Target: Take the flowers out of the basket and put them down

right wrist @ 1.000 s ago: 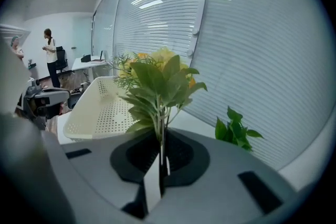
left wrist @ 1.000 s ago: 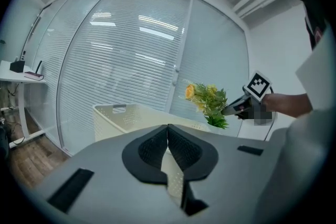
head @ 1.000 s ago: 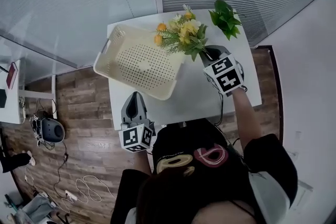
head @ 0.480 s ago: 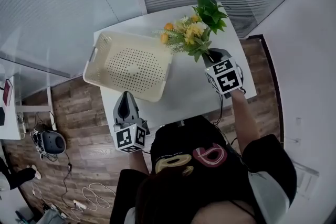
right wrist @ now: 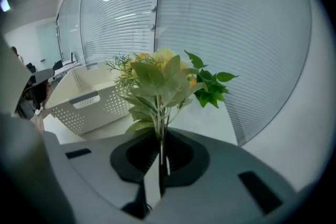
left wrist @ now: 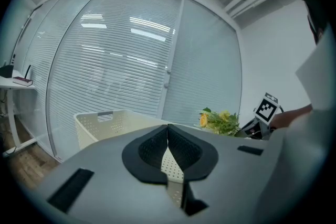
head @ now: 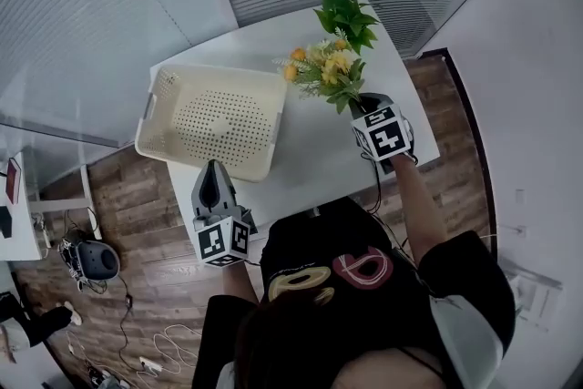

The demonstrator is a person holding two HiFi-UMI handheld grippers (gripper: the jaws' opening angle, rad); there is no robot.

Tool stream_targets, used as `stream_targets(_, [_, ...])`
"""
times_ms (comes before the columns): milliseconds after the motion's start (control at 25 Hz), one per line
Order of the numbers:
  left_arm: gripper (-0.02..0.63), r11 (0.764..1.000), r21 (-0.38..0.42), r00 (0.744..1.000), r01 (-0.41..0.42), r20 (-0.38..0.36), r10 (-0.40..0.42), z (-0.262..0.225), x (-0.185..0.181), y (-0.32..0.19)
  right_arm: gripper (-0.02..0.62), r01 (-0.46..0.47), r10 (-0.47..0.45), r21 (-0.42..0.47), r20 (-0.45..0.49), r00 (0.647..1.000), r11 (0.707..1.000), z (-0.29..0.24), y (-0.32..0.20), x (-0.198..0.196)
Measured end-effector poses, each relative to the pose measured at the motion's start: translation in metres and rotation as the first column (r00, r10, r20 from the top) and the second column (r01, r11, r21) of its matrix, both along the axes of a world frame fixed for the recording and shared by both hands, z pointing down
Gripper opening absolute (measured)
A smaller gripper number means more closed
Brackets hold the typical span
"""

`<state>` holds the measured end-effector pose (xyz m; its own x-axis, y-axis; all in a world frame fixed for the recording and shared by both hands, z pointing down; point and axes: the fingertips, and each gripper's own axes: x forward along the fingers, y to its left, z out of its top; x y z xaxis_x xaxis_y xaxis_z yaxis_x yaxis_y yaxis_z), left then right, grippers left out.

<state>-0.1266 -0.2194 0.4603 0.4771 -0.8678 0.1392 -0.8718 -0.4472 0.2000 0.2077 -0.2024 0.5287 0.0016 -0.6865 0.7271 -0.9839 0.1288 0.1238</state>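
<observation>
We are holding the flowers [head: 326, 73] by their stems in the right gripper [head: 358, 103], whose jaws are pinching shut on them. In the right gripper view [right wrist: 160, 149] the bunch [right wrist: 157, 78] is standing up straight out of the jaws. It is outside the basket [head: 150, 109], just beside its right rim, over the far right part of the table [head: 319, 150]. We cannot tell whether it is touching the top.

A green sprig [head: 346, 14] is lying by the far edge, just behind the flowers. Bare tabletop is lying open between the basket and the right edge, and this is the widest free strip.

The basket is filling the left half, with its left rim reaching the table's left edge. The left gripper [head: 213, 168] is hovering at the near edge, close to the basket's near wall. Its jaws are together with nothing between them [left wrist: 169, 149].
</observation>
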Motion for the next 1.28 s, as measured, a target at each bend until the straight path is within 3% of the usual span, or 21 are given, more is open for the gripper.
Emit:
stream_targets(560, [0.017, 1.0, -0.003, 1.0, -0.015, 0.025, 0.015, 0.001, 0.015, -0.005, 0.026, -0.059, 0.055, -0.123, -0.04, 0.998, 0.991, 0.068, 0.022, 0.021])
stream_targets(840, [0.017, 1.0, -0.009, 0.999, -0.012, 0.041, 0.012, 0.003, 0.023, 0.0, 0.026, -0.143, 0.15, -0.143, 0.036, 0.988, 0.979, 0.096, 0.03, 0.035])
stream_targets(1280, [0.017, 1.0, -0.021, 0.998, 0.011, 0.066, -0.009, 0.006, 0.023, 0.01, 0.026, -0.11, 0.11, -0.161, -0.01, 0.994, 0.981, 0.109, 0.024, 0.036])
